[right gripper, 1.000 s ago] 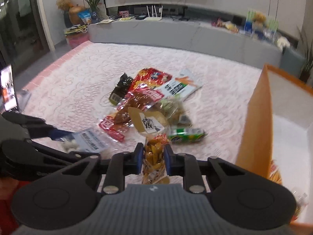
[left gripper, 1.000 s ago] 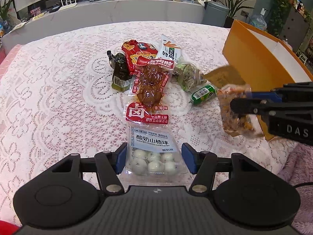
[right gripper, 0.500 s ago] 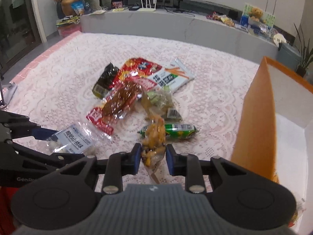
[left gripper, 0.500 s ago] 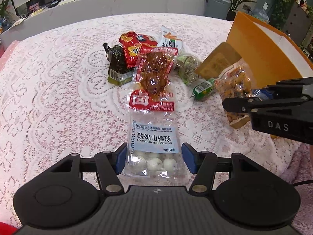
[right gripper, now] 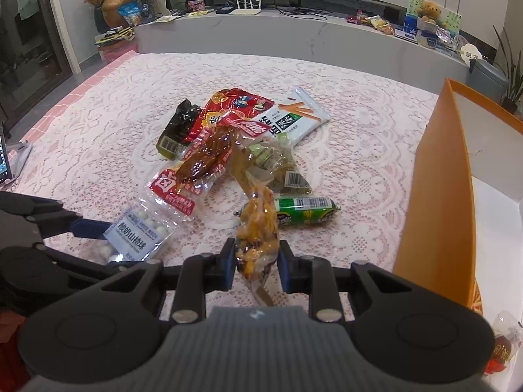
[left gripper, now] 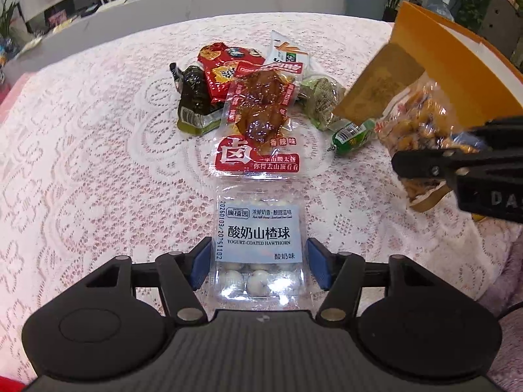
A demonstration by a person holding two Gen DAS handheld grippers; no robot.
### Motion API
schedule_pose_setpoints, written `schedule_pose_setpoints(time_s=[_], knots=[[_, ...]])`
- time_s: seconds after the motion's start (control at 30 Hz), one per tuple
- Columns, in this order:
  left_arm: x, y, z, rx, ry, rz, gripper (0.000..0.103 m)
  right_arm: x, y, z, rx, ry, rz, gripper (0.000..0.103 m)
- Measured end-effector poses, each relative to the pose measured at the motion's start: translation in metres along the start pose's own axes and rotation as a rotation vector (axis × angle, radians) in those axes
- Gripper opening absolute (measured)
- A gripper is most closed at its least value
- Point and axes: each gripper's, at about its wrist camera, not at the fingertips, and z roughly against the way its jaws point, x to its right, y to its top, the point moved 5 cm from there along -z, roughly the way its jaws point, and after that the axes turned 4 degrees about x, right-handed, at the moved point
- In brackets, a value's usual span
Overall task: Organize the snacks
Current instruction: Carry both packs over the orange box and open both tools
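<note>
Snacks lie in a loose heap at the middle of the lace tablecloth (right gripper: 98, 124), and two of them are in my grippers. I have the right gripper (right gripper: 256, 261) clamped on the bag of yellow-orange crunchy pieces (right gripper: 258, 228); the pads pinch it low so the bag stands up and clears the heap, with its tan header flap leaning toward the far side. I hold it that way, I judge, because the orange box (right gripper: 438, 179) stands open just to the right and the bag can swing over its wall.

The left gripper (left gripper: 258, 266) straddles the yogurt-coated hawthorn pack (left gripper: 258, 238) at the near edge. Its jaws stand wide, and I cannot tell whether the blue pads truly press the clear wrapper or only frame it. The pack lies along the fingers, label up, so a squeeze across its narrow width should take it.

Farther out, the red braised-meat pouch (left gripper: 258, 121) touches the far end of that pack. Beyond it lie a dark green packet (left gripper: 194, 104), a red cracker bag (left gripper: 222, 65) and a white stick-snack pack (left gripper: 286, 54). To the right lie a pale green clear bag (left gripper: 322, 98) and a green sausage (left gripper: 351, 134). Inside the box, near its close corner, something red in clear wrap (right gripper: 503, 343) already lies, so I take the box as the place for everything.
</note>
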Motion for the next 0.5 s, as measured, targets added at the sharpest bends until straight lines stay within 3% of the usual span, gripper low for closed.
schedule_pose_setpoints(time_s=[0.2, 0.5], knots=[[-0.001, 0.000, 0.010, 0.023, -0.003, 0.030, 0.066, 0.000, 0.005, 0.016, 0.038, 0.006, 0.005, 0.024], [0.009, 0.011, 0.055, 0.050, -0.028, 0.067, 0.066, 0.001, 0.008, 0.046, 0.077, 0.031, -0.012, 0.024]])
